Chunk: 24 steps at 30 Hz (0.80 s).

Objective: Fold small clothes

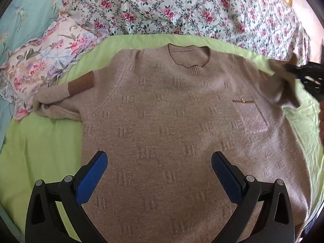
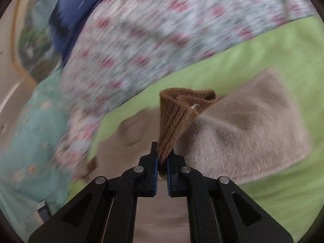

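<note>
My right gripper (image 2: 162,158) is clamped almost shut on the brown ribbed cuff (image 2: 178,117) of the sweater's sleeve, the knit pinched between both pads and fanning out above them. In the left wrist view that same gripper shows at the right edge, the lifted sleeve (image 1: 283,85) blurred around it. My left gripper (image 1: 159,162) hangs wide open over the lower front of the sweater (image 1: 162,121), holding nothing; I cannot say for sure whether its fingertips touch the knit. The beige sweater lies face up and mostly flat on a green sheet (image 1: 40,145) on the bed, collar (image 1: 189,60) away from me, a glittery pocket (image 1: 253,117) on its chest. Its other sleeve (image 1: 64,95) is bunched at the left, brown cuff up. Behind lie a flowered pillow (image 1: 46,60) and a rose-print quilt (image 1: 182,6).
</note>
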Tool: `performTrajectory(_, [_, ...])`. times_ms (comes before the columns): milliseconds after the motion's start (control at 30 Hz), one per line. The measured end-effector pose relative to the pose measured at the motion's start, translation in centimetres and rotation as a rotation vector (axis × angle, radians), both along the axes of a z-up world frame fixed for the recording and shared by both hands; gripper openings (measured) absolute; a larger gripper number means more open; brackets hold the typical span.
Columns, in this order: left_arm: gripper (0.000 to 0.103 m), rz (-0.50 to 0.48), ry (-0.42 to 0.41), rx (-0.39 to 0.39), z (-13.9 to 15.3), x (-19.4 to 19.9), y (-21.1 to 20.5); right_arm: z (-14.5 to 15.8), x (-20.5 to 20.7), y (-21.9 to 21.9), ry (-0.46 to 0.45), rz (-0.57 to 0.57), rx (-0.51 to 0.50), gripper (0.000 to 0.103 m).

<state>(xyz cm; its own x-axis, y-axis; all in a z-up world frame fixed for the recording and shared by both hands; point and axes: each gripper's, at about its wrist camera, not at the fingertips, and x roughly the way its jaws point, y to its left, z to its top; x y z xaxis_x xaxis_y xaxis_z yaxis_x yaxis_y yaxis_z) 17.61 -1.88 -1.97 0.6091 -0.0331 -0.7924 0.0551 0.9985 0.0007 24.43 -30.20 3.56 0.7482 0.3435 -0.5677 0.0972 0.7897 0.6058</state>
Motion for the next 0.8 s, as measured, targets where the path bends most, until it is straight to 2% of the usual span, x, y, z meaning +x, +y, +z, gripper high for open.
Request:
performTrajectory(167, [0.103,-0.009,-0.024,-0.027,0.0,0.2,1.2,-2.1,3.7,9.5,0.028,0.159,0.044,0.008])
performTrajectory(233, [0.103,-0.015,-0.023,-0.065,-0.2,0.6,2.0,-3.5,5.4,13.5,0.055,0.232,0.051,0.008])
performTrajectory(333, [0.103,-0.016,-0.017,-0.134,-0.6,1.3,3.1,-5.2,7.3,17.4,0.09,0.293,0.036,0.008])
performTrajectory(400, [0.103,-0.017,-0.008,-0.159,-1.0,2.0,3.5,-6.7,8.6,19.2,0.132,0.33,0.049,0.012])
performTrajectory(433, [0.103,-0.015,0.001,-0.168,-1.4,2.7,3.6,-7.3,8.9,19.7,0.151,0.34,0.06,0.017])
performTrajectory(467, [0.103,-0.015,0.006,-0.178,-1.6,3.2,3.6,-7.8,9.1,19.9,0.17,0.348,0.069,0.028])
performTrajectory(533, [0.103,-0.023,0.023,-0.206,-2.3,4.5,3.4,-8.4,9.0,19.8,0.18,0.355,0.112,0.039])
performTrajectory(667, [0.103,-0.059,0.073,-0.277,-4.2,8.5,2.1,-6.7,6.9,17.3,0.117,0.315,0.129,0.042])
performTrajectory(733, [0.102,-0.05,0.101,-0.292,-5.1,10.5,1.4,-5.4,5.3,14.9,0.086,0.261,0.138,0.042])
performTrajectory(800, [0.101,-0.021,0.091,-0.306,-5.3,12.2,1.3,-4.1,3.2,12.3,0.051,0.194,0.13,0.042])
